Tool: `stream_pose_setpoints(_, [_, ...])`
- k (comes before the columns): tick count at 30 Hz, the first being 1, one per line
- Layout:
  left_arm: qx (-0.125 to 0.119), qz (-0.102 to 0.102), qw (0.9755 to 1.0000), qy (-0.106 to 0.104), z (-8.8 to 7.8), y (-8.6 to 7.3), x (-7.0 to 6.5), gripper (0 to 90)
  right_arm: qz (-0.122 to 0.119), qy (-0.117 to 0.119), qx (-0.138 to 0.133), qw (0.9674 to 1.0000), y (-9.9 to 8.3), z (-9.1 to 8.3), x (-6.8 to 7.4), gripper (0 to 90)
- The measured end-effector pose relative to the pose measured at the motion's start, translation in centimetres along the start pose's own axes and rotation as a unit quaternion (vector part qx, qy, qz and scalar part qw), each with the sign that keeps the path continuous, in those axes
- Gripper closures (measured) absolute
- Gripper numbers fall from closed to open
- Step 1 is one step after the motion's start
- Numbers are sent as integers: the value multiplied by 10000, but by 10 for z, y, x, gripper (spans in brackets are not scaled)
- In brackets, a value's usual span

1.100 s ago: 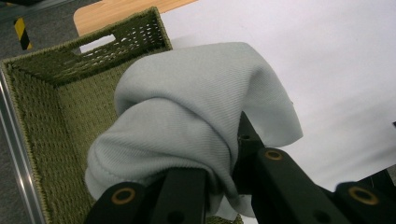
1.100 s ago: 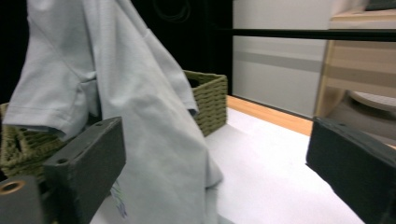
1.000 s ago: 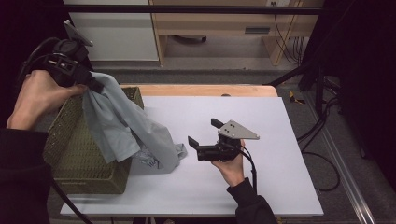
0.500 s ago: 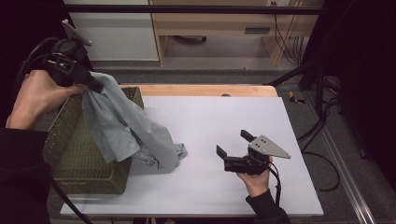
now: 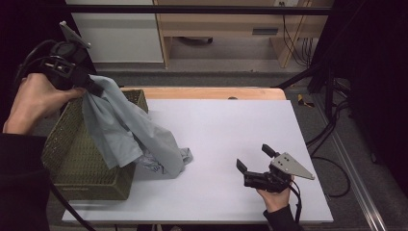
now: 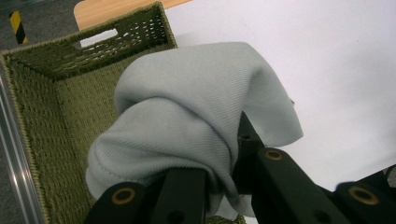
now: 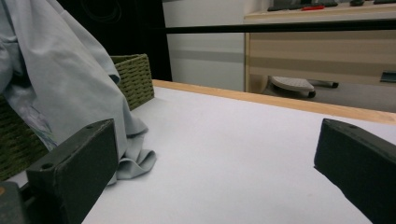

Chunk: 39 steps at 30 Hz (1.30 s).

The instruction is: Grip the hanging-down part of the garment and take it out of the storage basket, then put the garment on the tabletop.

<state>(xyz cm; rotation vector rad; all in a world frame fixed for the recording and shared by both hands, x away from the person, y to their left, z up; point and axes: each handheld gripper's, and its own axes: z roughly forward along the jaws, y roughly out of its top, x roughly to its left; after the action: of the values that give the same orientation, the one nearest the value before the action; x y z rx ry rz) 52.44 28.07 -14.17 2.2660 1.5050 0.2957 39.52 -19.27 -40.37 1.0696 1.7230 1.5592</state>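
A pale grey-blue garment (image 5: 126, 130) hangs from my left gripper (image 5: 91, 86), which is held high above the olive woven basket (image 5: 72, 159) at the table's left. Its jaws are shut on a bunched fold of the garment (image 6: 187, 126). The cloth drapes over the basket's right wall, and its lower end lies crumpled on the white tabletop (image 5: 231, 130). My right gripper (image 5: 255, 159) sits low near the table's front right, jaws open and empty, pointing left toward the cloth. In the right gripper view the garment (image 7: 60, 79) hangs at the left beside the basket (image 7: 135, 79).
A wooden strip (image 5: 211, 93) edges the table's far side. Beyond it stand a white cabinet (image 5: 120, 33) and a wooden desk (image 5: 231, 24). Dark stands and cables (image 5: 332, 96) sit on the floor to the right.
My right gripper has pulled back from the cloth, moving right and toward the table's front edge. The left gripper and the hanging garment have stayed put.
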Motion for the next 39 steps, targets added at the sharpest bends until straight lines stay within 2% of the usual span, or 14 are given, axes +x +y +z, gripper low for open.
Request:
stream_pose_setpoints(9, [3, -20, 10000, -24, 1, -1, 2, 844, -3, -118, 66, 9999, -13, -11, -3, 1])
stream_pose_setpoints(22, [-2, -26, 10000, -26, 1, -1, 2, 844, -110, -128, 17, 9999, -15, -13, -1, 1])
stream_pose_setpoints(28, [-14, 0, 10000, -36, 1, 0, 0, 844, -87, -156, 12, 9998, -17, -14, -3, 1])
stream_pose_setpoints(31, [-7, 27, 10000, -51, 1, 1, -3, 844, -30, -154, 45, 9999, -17, -15, -3, 1])
stream_pose_setpoints(34, [-22, 57, 10000, -61, 0, 3, -7, 845, -70, -145, 37, 9999, -17, -16, -4, 1])
stream_pose_setpoints(39, [-66, 231, 9996, -121, 0, 8, -24, 845, -57, -158, 27, 9999, -17, -17, -4, 1])
